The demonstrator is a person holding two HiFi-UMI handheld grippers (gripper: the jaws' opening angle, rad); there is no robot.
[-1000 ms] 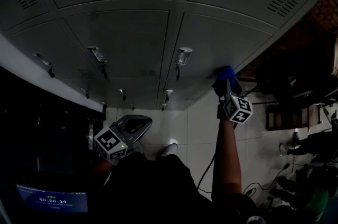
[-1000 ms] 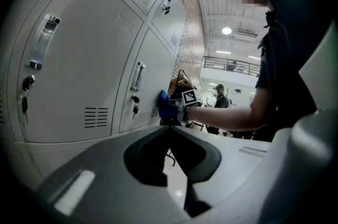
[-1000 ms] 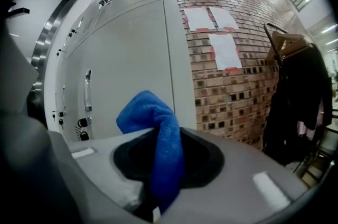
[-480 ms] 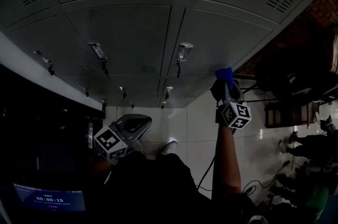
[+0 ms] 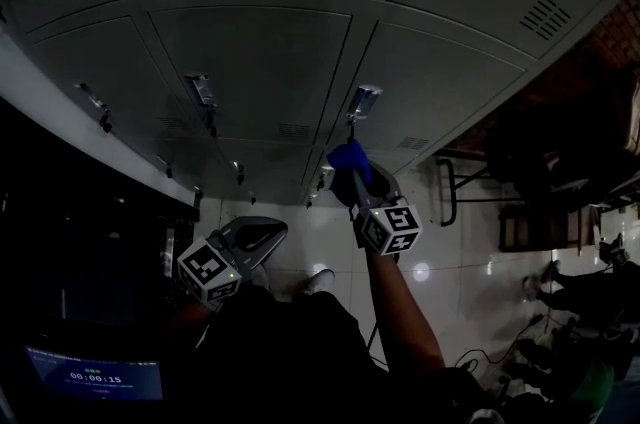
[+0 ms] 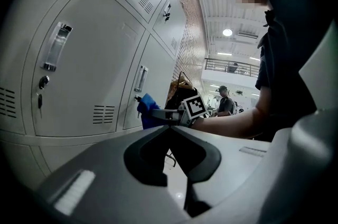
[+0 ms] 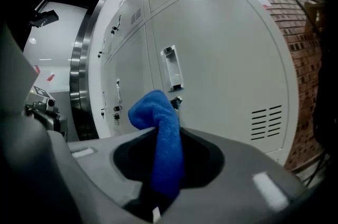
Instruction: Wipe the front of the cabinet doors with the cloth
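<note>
A bank of grey metal cabinet doors (image 5: 250,62) fills the top of the head view, each with a handle and keyhole. My right gripper (image 5: 350,162) is shut on a blue cloth (image 7: 161,141), which sticks out past the jaws (image 5: 349,155). The cloth sits at the lower left of a door (image 5: 430,92), just below its handle (image 5: 362,100); contact cannot be judged. In the right gripper view that handle (image 7: 171,68) and keyhole stand just above the cloth. My left gripper (image 5: 255,237) hangs low near the person's body, jaws shut and empty (image 6: 171,128). The left gripper view shows the cloth (image 6: 147,111) beside the doors.
A glossy white tiled floor (image 5: 440,252) lies below the cabinets. A brick wall (image 7: 296,1) runs to the right of the door bank. Dark furniture and chairs (image 5: 540,182) stand at the right, with people further off. A dark screen with a timer (image 5: 95,377) is at lower left.
My right gripper has carried the cloth leftward across the door, from its right edge to just under its handle. The left gripper has stayed put.
</note>
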